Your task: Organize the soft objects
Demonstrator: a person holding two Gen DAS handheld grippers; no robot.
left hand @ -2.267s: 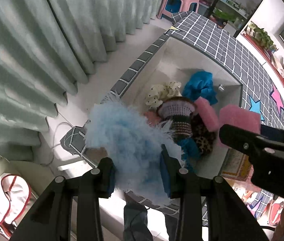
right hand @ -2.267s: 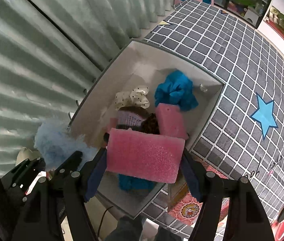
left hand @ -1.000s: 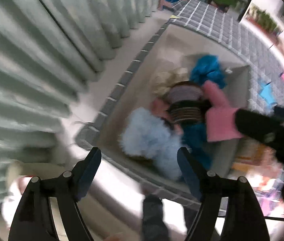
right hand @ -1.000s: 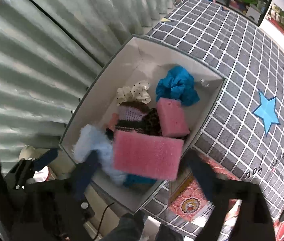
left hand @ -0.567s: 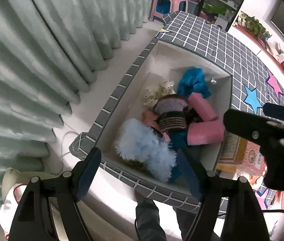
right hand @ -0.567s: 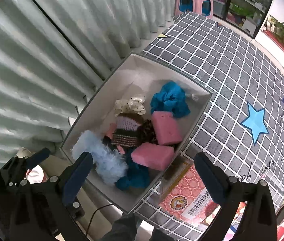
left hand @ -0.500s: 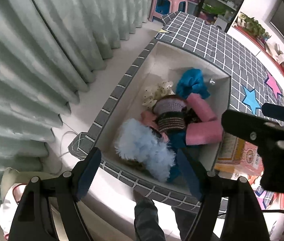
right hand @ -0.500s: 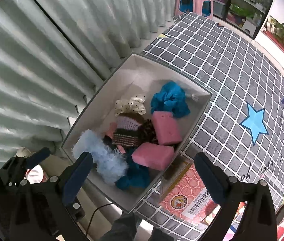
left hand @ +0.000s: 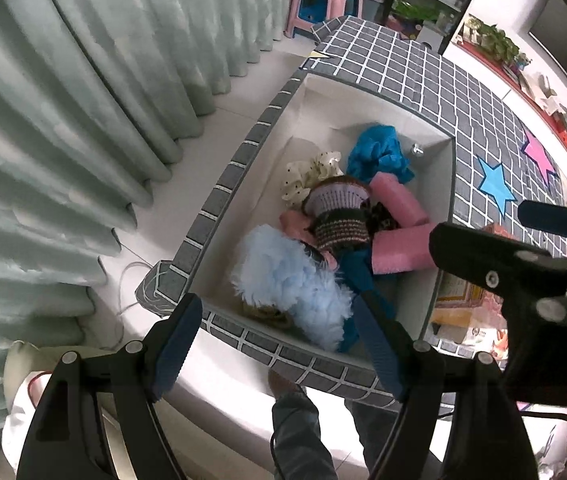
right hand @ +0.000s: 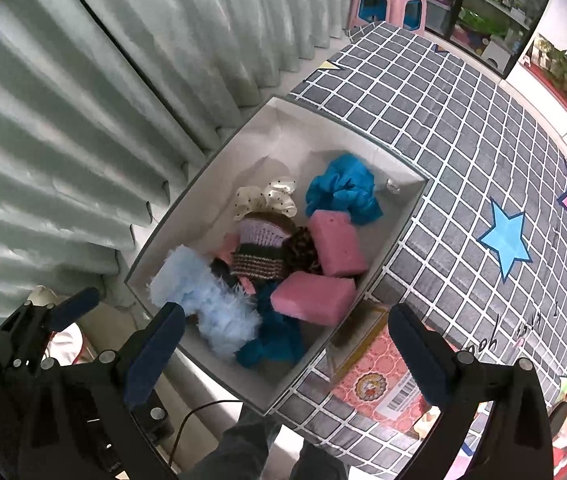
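I've got both grippers — left gripper [left hand: 279, 320] and right gripper [right hand: 283, 336] — spread wide, empty, above the box [right hand: 211, 168]; fluffy blue piece [right hand: 207, 300] and pink sponges [right hand: 315, 294] lie inside.

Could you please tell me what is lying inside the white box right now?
In the white box: two pink sponges, a fluffy light-blue piece, a striped knitted hat, blue cloths and a dotted cream scrunchie. Anything beneath the pile is covered.

Small silver thing [right hand: 393, 187] in box [right hand: 187, 216] corner, maybe metal: too small to ID.
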